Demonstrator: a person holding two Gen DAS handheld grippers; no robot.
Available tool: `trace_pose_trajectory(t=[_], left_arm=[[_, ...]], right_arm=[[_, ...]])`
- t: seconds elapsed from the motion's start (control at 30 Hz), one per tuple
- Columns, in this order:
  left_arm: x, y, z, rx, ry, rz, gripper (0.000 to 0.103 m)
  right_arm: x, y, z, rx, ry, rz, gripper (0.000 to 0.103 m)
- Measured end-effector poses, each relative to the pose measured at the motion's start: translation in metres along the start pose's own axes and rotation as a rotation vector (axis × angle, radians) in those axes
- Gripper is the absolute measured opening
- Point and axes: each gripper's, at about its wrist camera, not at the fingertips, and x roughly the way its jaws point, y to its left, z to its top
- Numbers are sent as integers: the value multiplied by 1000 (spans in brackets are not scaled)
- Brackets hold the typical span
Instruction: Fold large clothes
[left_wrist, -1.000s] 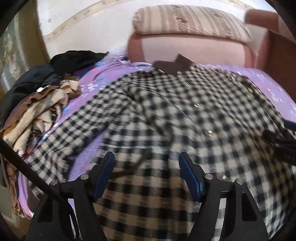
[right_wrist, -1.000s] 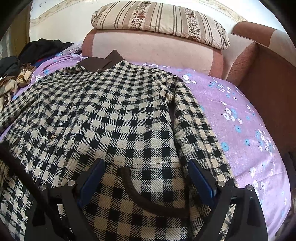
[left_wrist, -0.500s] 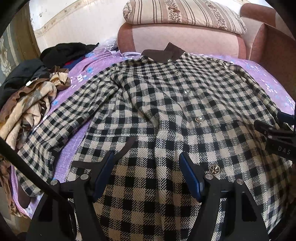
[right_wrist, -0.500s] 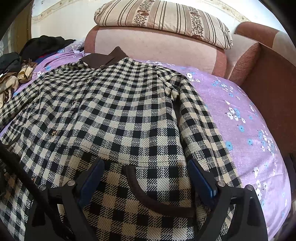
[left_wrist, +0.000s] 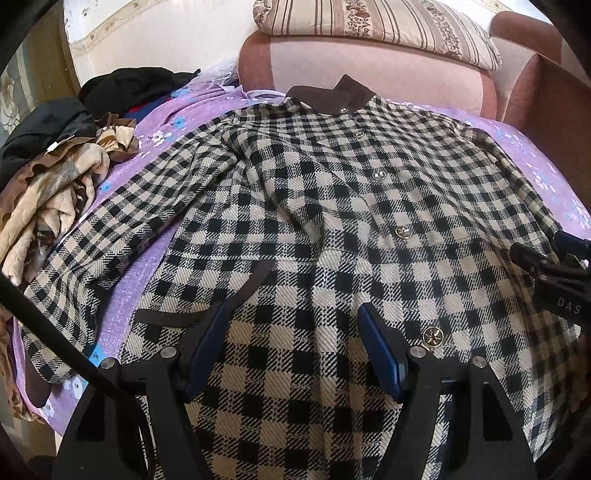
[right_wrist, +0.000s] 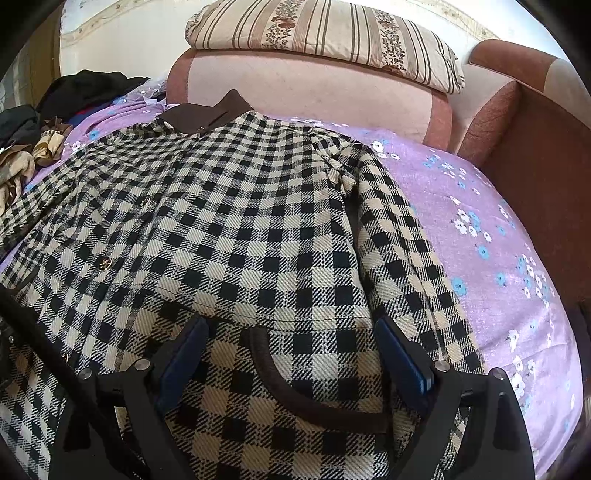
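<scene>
The black-and-cream checked wool coat (left_wrist: 332, 206) lies flat, unfolded. My left gripper (left_wrist: 293, 349) and right gripper (right_wrist: 291, 356) hover wide above its hem, empty. Next, I judge: grasp a sleeve beside its brown collar (right_wrist: 207, 114).

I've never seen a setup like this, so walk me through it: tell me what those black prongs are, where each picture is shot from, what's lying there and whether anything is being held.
No robot: a person holds a two-finger gripper in each hand, each with a camera looking along its fingers. One picture shows the left gripper, the other the right gripper; the blue-padded prongs are their fingers. Both are open and hold nothing. Below them a checked coat with a brown collar lies spread, buttons up, on a purple flowered sheet. A pile of other clothes sits to the left, a striped cushion behind.
</scene>
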Motion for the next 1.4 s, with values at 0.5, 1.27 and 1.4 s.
trace_pose_trajectory(t=[0.5,1.27,1.4], left_arm=[[3,0,-2,-5,11,-2,71],[7,3,-3,-28,24,1,71],[6,4,-3,-28,24,-1,71]], right_arm=[[1,-1,-1,1,3,0,94],[2,2,-4,-8,6,-3,94],[2,3,-5,-13,11,-5,94]])
